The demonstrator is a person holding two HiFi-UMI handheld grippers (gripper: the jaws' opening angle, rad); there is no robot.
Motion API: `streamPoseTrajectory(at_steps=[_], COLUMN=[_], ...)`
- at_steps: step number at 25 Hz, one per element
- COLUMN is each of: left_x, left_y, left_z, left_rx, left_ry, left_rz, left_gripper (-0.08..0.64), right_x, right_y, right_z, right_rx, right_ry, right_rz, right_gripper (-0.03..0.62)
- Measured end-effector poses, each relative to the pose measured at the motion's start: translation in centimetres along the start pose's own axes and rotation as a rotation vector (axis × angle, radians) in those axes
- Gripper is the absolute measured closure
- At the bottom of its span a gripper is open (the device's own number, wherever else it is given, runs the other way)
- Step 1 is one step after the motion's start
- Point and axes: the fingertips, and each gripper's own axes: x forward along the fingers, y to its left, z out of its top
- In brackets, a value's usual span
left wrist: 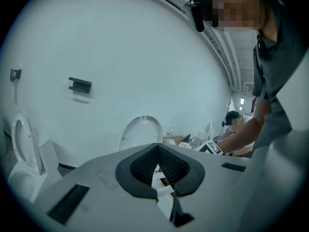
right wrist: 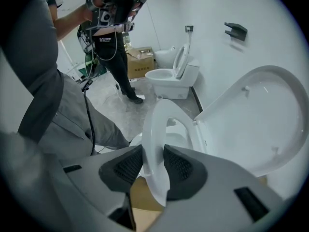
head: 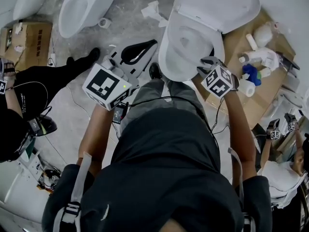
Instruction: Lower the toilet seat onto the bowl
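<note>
The white toilet (head: 186, 42) stands in front of me with its lid (head: 227, 4) tipped back toward the wall. The toilet seat (head: 169, 57) is away from the lid, over the bowl. My right gripper (head: 206, 62) is at the seat's front right edge. In the right gripper view the seat (right wrist: 153, 129) passes between the two dark pads of the right gripper (right wrist: 154, 161); the pads stand wide, close on either side, and I see no squeeze. The lid (right wrist: 260, 120) leans off to the right. My left gripper (head: 152, 43) hangs left of the bowl, its tips (left wrist: 157, 146) together and empty.
A second toilet (head: 82, 8) and a cardboard box (head: 29, 35) stand at the far left. A person in black (head: 24, 95) is close on the left. Flat cardboard with bottles and fittings (head: 256, 62) lies right of the bowl. Another person (head: 285, 168) crouches at the right.
</note>
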Motion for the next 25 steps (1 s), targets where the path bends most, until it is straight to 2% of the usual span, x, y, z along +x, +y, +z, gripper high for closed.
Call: streamPoseTrajectory(at_steps=[10,17,25], left_x=[-0.4,-0.5,-0.2], left_y=[-0.1,0.0,0.8], left_z=[-1.3,-1.8,-2.9], left_rx=[-0.01,-0.019,-0.036], left_ry=[0.016,0.02,0.05], left_rz=[0.001,0.001,0.003], left_gripper=[0.555,0.555,0.555], right_x=[3.1,5.5,8.3], right_y=[3.8,6.6,8.9], right_z=[-1.4,-2.6,-3.6], right_rx=[0.001,0.085,0.085], right_ry=[0.058,0.063,0.113], right_rz=[0.09,0.191,0.253], right_gripper=[0.448,0.463,0.471])
